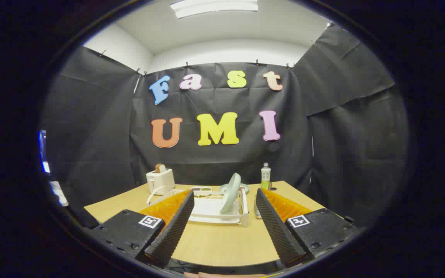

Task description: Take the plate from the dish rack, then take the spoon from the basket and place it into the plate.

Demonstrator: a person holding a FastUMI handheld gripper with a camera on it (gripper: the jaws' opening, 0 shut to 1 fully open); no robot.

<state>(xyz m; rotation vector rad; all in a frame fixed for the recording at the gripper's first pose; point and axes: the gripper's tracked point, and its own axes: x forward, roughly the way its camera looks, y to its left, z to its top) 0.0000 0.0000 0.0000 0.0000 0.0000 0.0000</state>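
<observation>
A pale green plate [231, 194] stands on edge in a white dish rack [214, 208] on the wooden table [214, 239]. The rack lies straight ahead of my gripper [224, 193], seen between its two fingers. The fingers are wide apart and hold nothing, and they hover above the table's near part, well short of the rack. Just right of the rack, partly hidden behind the right finger, stands a small metal basket [257, 210]; the spoon cannot be made out.
A white toaster [160, 180] with a slice of bread in it stands at the back left, its cord trailing on the table. A small green-labelled bottle [265, 176] stands at the back right. A round pale dish [242, 188] lies behind the rack.
</observation>
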